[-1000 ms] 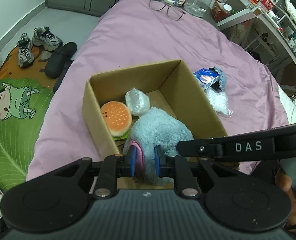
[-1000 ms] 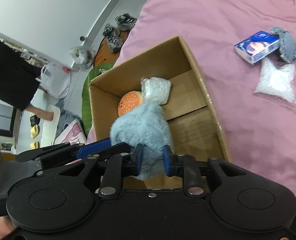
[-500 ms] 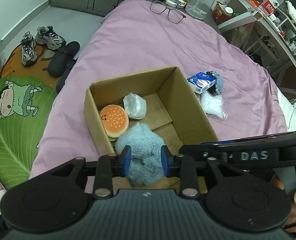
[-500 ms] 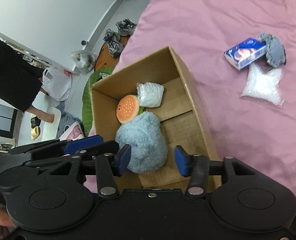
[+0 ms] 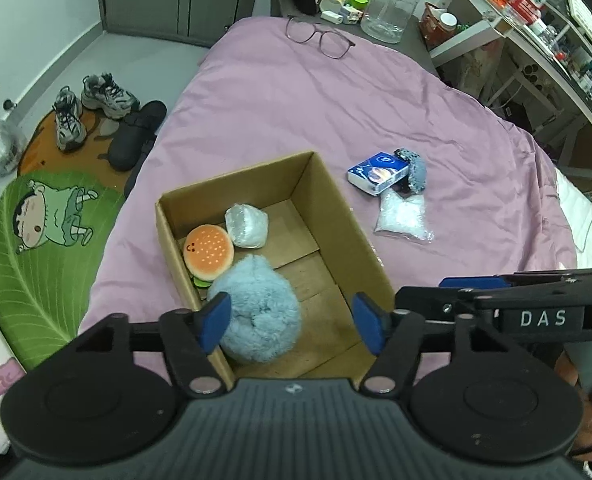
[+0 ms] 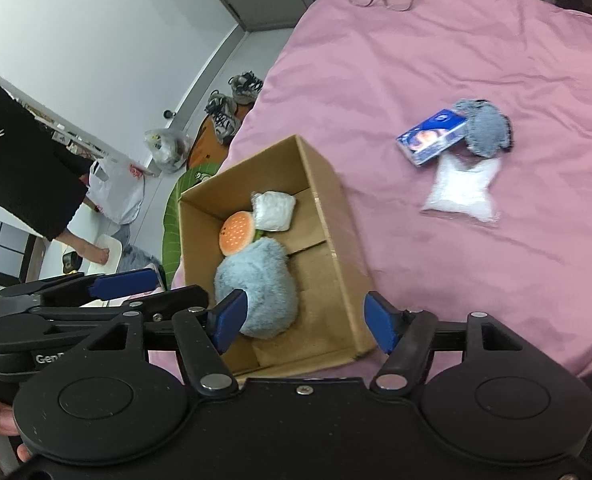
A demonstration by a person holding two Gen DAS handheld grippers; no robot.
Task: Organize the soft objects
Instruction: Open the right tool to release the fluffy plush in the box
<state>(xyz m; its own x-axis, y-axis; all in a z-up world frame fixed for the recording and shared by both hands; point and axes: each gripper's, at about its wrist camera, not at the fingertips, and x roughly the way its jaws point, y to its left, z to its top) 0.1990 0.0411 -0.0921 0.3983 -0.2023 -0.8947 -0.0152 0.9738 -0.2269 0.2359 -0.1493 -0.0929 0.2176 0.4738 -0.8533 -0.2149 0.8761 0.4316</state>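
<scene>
1. On the pink bed [image 5: 280, 112] sits our open cardboard box [image 5: 336, 216], and both tools hang above its near end.
2. We see the left tool [image 5: 292, 326] with its blue pads spreading apart, nothing pressed between them; the fluffy blue plush [image 5: 256, 316] lies below in the box, free of the pads.
3. We see the right tool [image 6: 304, 320] opening too, its pads clear of the same plush [image 6: 256, 292].
4. Inside the box, the plush fills the near left part; just beyond it sits the burger toy [image 5: 208, 252], touching it, and to the burger's right a white wrapped bundle [image 5: 247, 226].
5. Out on the bed, right of the box, we find a blue tissue pack [image 5: 378, 172], a grey fuzzy item [image 5: 416, 170] against its right end, and a clear bag of white filling [image 5: 402, 220] just nearer.
6. At the far edge of the bed lie a pair of glasses [image 5: 320, 38].
7. Left of the bed, on the floor, are sneakers [image 5: 88, 108] and a green leaf rug [image 5: 28, 240].
</scene>
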